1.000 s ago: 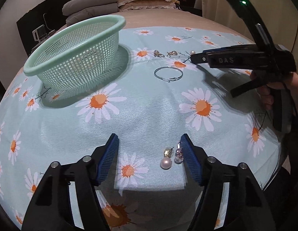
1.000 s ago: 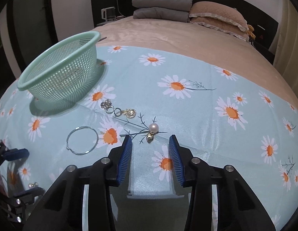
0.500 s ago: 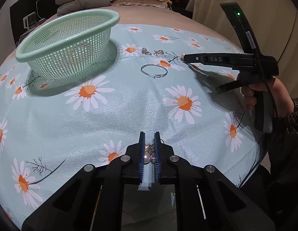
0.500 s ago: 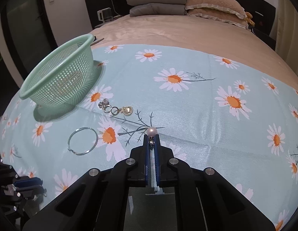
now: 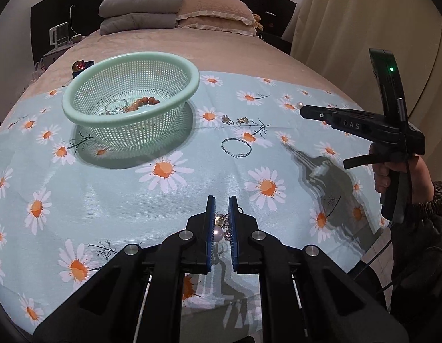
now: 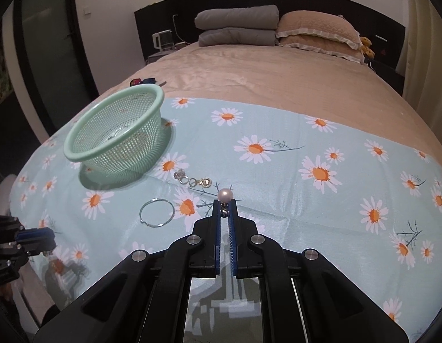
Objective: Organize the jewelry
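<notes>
My left gripper (image 5: pixel 221 200) is shut on a pearl earring (image 5: pixel 219 232) and holds it above the daisy cloth. My right gripper (image 6: pixel 225 203) is shut on another pearl earring (image 6: pixel 225 195), lifted off the cloth; it also shows in the left wrist view (image 5: pixel 303 111). A green mesh basket (image 5: pixel 129 105) at the left holds a bead bracelet (image 5: pixel 141 103) and a silver ring. A silver hoop (image 5: pixel 236 147) and two small charms (image 5: pixel 233 120) lie on the cloth right of the basket; the right wrist view shows the hoop (image 6: pixel 157 212) and charms (image 6: pixel 192 179) too.
The daisy cloth (image 5: pixel 106 194) covers the foot of a beige bed (image 6: pixel 263 80). Pillows and folded grey blankets (image 6: pixel 238 30) sit at the headboard. A small red and blue object (image 5: pixel 81 65) lies behind the basket. A curtain (image 5: pixel 363 14) hangs at the right.
Both grippers closed on their pearl earrings and lifted them off the cloth. Both views have risen and pulled back from the cloth.
</notes>
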`<state>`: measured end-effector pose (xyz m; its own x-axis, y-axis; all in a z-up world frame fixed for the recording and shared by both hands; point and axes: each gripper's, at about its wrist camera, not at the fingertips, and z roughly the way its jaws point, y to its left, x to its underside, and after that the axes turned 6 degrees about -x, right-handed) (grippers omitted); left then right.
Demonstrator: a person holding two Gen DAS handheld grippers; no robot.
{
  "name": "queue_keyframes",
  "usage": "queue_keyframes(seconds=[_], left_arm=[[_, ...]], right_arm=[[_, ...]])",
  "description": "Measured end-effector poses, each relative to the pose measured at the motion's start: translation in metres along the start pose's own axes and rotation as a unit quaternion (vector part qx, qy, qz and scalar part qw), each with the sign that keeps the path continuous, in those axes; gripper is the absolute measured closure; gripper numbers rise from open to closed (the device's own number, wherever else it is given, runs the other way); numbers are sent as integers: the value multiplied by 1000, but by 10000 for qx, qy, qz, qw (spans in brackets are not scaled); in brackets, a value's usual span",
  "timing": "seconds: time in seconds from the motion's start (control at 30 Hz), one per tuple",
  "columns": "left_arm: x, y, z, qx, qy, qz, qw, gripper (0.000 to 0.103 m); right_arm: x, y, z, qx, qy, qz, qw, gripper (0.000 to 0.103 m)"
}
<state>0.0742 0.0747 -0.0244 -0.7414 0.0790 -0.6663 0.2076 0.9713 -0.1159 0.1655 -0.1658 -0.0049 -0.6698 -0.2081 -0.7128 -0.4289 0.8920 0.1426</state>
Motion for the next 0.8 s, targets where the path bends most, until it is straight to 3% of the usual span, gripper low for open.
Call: queue_keyframes(seconds=[0.13,0.4,0.57,0.6,0.67,0.8], left_arm=[[-7,3,-2,-209,-33,8,9998,92],[-9,21,-4,-507,-96,-256,9983,53],[0,27,0,-546,48,-348,9979,49],[2,27,1,-557,74,-339,9978,49],[7,27,3,-585,119,-299,9978,48],[15,28,7,-621,206,-293,9974,44]], right_arm=[[2,3,-7,11,-15,-31,10000,98],[3,1,-4,-7,69,-15,10000,98],[7,-4,1,51,99,116,9999,94],[8,-5,2,77,106,150,9998,91],[10,-9,1,138,85,224,9996,68],[14,-13,1,163,76,248,9995,64]])
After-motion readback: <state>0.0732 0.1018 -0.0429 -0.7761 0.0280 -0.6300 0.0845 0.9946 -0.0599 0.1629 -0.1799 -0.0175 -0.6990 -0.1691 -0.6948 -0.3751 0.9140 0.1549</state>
